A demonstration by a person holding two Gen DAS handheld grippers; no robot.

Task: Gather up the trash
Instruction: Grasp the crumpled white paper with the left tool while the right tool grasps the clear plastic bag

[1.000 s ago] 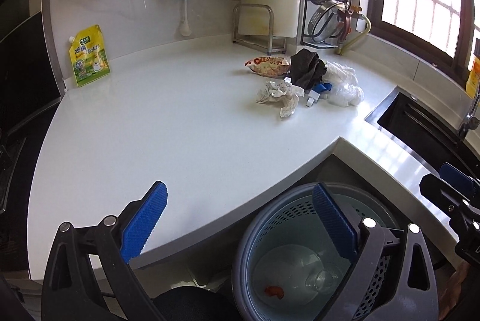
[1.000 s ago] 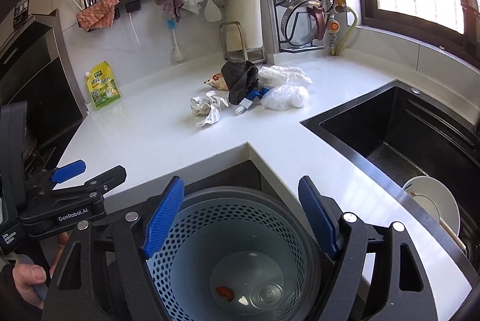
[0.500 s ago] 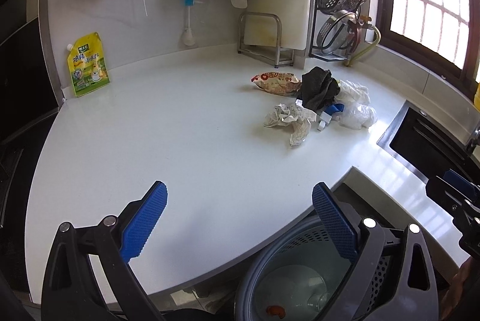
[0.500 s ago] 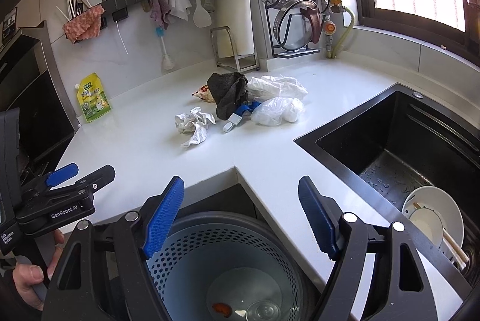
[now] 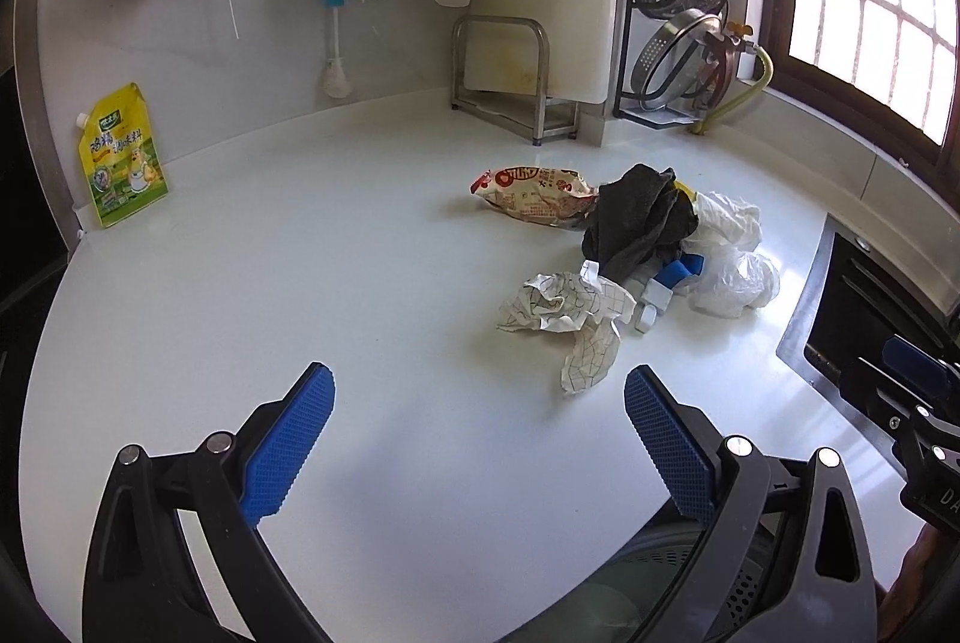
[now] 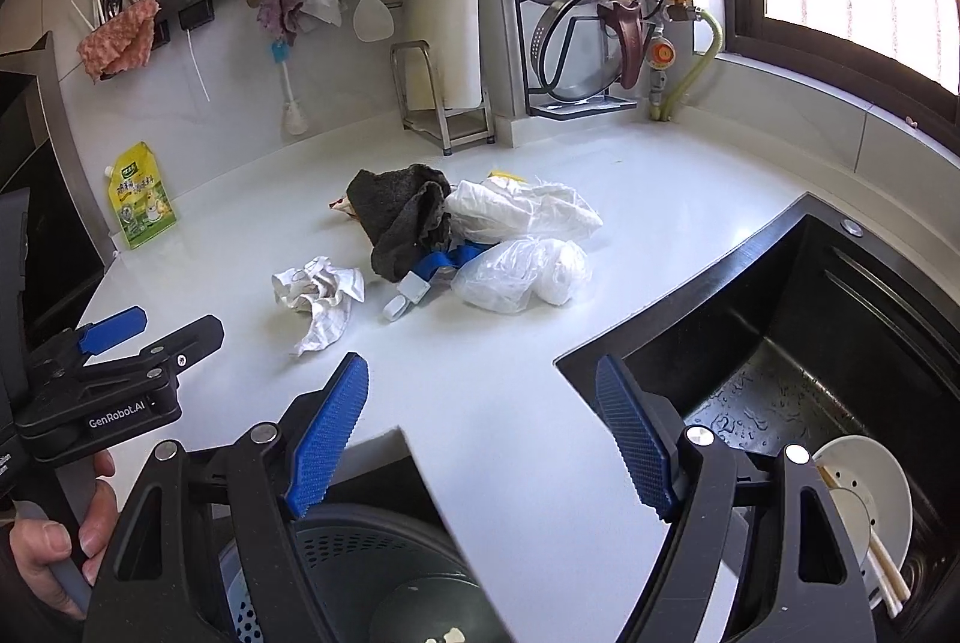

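Both grippers, left gripper and right gripper, are raised from the bin toward the trash pile mid-counter; jaws held apart, empty. Next pickup is being set up.

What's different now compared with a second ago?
Both grippers, left gripper and right gripper, moved up from over the bin toward the trash pile on the counter. Nothing was grabbed or dropped; jaws remain open and empty, and the trash lies unmoved.
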